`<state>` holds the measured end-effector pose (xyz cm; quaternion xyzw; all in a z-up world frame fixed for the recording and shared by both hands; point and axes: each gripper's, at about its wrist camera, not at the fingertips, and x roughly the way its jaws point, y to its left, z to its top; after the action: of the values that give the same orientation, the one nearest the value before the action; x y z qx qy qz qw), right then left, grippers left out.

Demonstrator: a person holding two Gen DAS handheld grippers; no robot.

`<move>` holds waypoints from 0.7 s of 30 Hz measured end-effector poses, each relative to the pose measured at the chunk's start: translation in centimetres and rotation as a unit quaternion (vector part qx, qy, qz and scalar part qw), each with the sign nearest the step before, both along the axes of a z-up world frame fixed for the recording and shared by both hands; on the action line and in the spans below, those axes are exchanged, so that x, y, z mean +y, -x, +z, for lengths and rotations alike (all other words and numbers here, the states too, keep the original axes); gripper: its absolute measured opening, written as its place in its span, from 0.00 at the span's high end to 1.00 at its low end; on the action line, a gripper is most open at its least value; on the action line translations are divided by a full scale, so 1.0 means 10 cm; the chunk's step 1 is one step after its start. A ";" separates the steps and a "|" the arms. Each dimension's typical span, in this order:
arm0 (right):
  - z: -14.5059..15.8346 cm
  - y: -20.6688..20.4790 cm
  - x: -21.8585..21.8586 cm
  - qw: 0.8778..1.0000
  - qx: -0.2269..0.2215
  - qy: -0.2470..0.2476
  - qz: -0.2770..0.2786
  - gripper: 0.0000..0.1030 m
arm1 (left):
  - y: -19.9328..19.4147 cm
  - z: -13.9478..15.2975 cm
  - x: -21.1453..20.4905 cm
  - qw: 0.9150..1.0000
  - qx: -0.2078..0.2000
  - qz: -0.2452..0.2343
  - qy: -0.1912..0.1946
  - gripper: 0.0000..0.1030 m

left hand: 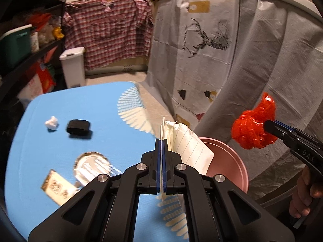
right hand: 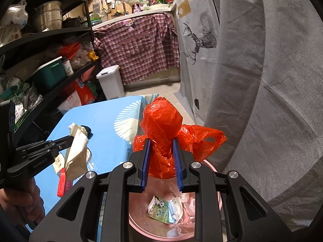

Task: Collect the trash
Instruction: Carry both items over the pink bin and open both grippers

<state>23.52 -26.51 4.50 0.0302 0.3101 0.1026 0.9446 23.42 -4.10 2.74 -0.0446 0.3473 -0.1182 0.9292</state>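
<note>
Trash: red plastic bag (right hand: 163, 133), light, crushable, pinched mid-bundle in right claw (right hand: 161, 159); lined paper (left hand: 187, 147), limp, clamped by left claw (left hand: 161, 161).

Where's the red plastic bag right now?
The red plastic bag is clamped in the right tongs, just above the pink bin beside the blue table.

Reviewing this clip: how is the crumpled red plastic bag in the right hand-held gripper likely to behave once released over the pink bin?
The red plastic bag looks thin and crinkled, so probably very light and floppy. Bunched between the right hand-held gripper pads, it may spring open and drift rather than drop straight into the pink bin.
</note>
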 end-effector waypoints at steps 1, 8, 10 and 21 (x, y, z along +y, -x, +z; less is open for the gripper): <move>-0.01 -0.01 -0.01 1.000 0.003 -0.001 -0.002 0.78 | -0.01 -0.02 -0.04 1.000 0.003 -0.005 0.003 0.99; -0.08 -0.07 -0.04 1.000 0.014 0.000 -0.007 0.78 | -0.08 -0.15 -0.30 0.999 0.009 -0.036 0.002 0.99; -0.09 -0.09 -0.04 1.000 0.019 -0.002 -0.008 0.78 | -0.10 -0.20 -0.38 0.999 0.012 -0.043 -0.003 0.99; -0.20 -0.18 -0.07 0.999 0.037 0.004 -0.015 0.78 | -0.22 -0.47 -0.63 0.997 0.036 -0.065 -0.022 0.99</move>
<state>25.27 -27.20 2.50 0.0350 0.3448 0.0862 0.9340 25.59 -10.37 -1.99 -0.0053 0.3855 -0.1690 0.9071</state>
